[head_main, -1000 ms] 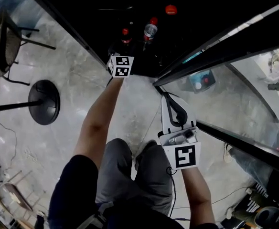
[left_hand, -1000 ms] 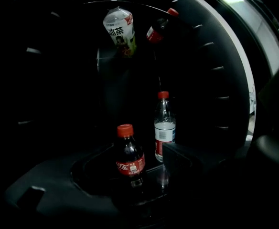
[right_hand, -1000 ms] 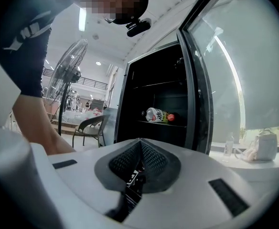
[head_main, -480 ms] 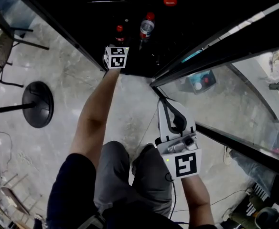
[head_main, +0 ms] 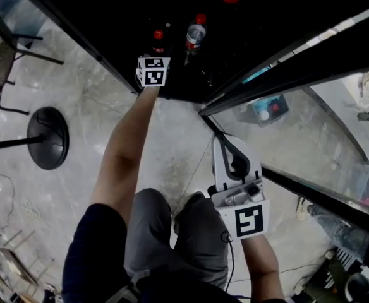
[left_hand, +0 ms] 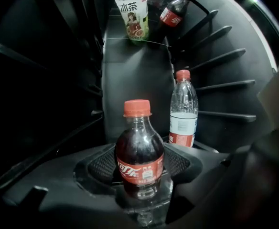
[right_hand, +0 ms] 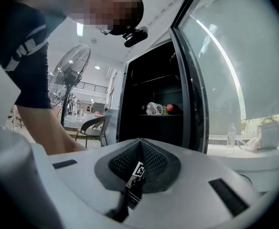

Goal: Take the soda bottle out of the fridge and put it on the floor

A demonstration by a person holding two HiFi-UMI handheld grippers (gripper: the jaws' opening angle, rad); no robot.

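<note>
Reaching into the dark fridge (head_main: 254,24), your left gripper (left_hand: 140,165) brackets the soda bottle (left_hand: 139,142) low on its body, jaws spread wide and apparently not yet pinching. Your right gripper (right_hand: 138,144) hangs outside near the door, jaws pressed together on nothing. Close squarely on the belly below the label, level and centred, then draw straight back to miss the water bottle (left_hand: 183,111) just beside it at 1 o'clock. The soda bottle stands upright in the fridge, long axis vertical, red cap at 12 o'clock.
</note>
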